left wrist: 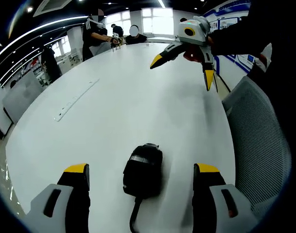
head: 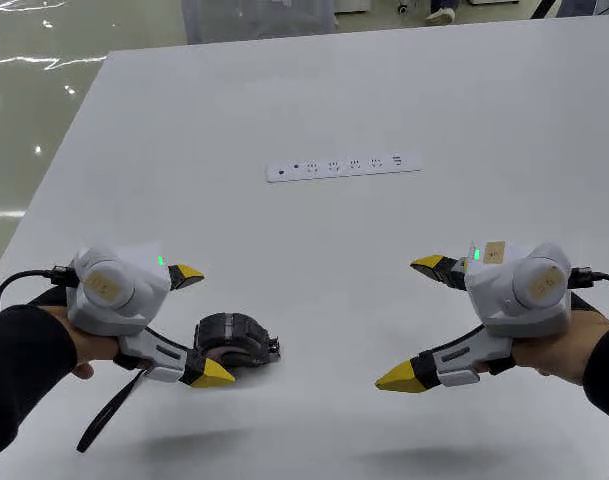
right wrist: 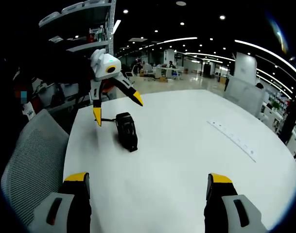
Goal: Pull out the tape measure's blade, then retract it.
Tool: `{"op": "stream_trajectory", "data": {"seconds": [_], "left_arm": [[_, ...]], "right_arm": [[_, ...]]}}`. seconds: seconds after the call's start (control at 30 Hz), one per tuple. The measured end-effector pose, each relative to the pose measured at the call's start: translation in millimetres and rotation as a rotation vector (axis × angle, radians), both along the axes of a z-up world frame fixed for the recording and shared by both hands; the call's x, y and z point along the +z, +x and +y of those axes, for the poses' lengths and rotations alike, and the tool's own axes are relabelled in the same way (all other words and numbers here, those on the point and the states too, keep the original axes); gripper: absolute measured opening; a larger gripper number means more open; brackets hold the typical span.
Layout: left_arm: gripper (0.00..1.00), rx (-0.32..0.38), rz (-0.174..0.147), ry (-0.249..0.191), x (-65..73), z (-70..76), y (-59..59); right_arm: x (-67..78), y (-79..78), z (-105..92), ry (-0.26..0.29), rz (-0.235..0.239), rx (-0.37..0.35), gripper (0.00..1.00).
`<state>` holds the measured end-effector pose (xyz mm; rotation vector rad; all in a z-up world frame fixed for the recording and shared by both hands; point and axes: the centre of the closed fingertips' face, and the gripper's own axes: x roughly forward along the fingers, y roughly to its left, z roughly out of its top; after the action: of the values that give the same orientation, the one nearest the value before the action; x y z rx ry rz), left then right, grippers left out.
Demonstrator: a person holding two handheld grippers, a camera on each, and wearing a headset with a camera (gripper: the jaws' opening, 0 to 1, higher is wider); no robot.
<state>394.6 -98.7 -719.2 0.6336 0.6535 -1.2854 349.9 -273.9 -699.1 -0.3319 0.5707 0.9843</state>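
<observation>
— Tape measure (head: 236,338) placement?
— Flat on the white table (head: 314,250), close in front of the person, right between the jaws of the left gripper (head: 202,324). Gap on either side; touching neither yellow tip.
— Left jaws, then?
— Spread wide, gripping nothing. Black strap (left wrist: 134,213) trailing from the case back toward the hand.
— And across?
— Right gripper (head: 409,322) well apart to the right, level with the left, likewise gaping and empty, tips aimed toward the case. Bare tabletop between.
— Anything in the way?
— Open path from jaws to case. Farther out, a white power strip (head: 343,166) lying crosswise mid-table, well clear of both grippers. Off the table's side, a grey mesh chair back (left wrist: 257,136); at the far end, people (left wrist: 101,34), seen from the left gripper view.
</observation>
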Motion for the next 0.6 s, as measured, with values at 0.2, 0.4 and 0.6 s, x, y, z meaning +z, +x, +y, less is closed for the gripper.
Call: {"op": "stream_trajectory", "data": {"seconds": [0.2, 0.4, 0.6], "left_arm": [[0.79, -0.020, 0.040, 0.055, -7.2, -0.2, -11.1], [0.76, -0.041, 0.030, 0.085, -12.0, -0.1, -7.5], [0.68, -0.060, 0.027, 0.096, -17.6, -4.9, -3.1]], "right_arm": [[2.5, -7.1, 2.2, 0.013, -0.019, -0.002, 0.94], [5.6, -13.9, 5.1, 0.017, -0.028, 0.001, 0.94], [4.7, -12.5, 12.0, -0.004, -0.042, 0.038, 0.90]]}}
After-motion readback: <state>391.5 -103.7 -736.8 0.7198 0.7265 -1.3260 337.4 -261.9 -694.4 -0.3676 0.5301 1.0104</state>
